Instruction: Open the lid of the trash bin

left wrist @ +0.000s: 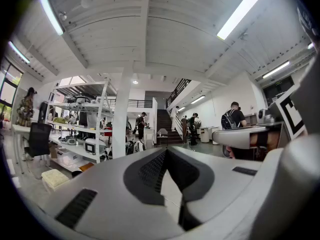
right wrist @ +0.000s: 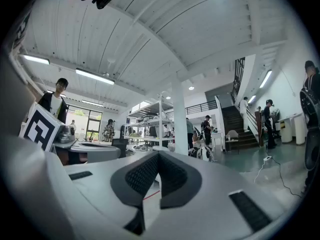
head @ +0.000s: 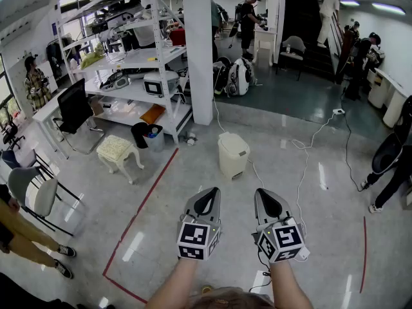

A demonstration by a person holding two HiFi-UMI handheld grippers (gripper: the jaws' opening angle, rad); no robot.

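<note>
Head view: held side by side at the near edge, left gripper (head: 206, 193) and right gripper (head: 266, 196). Farther off on the grey floor (head: 161, 224), well apart from both, cream trash bin (head: 233, 154) with lid (head: 232, 143) down. Placed ahead between the two, just near of the white pillar (head: 197, 50).

Left gripper view: jaws pressed together at the tips, gripping nothing. Cannot make out the bin here.

Right gripper view: likewise closed tip to tip and empty, aimed toward the distant pillar (right wrist: 179, 119).
</note>
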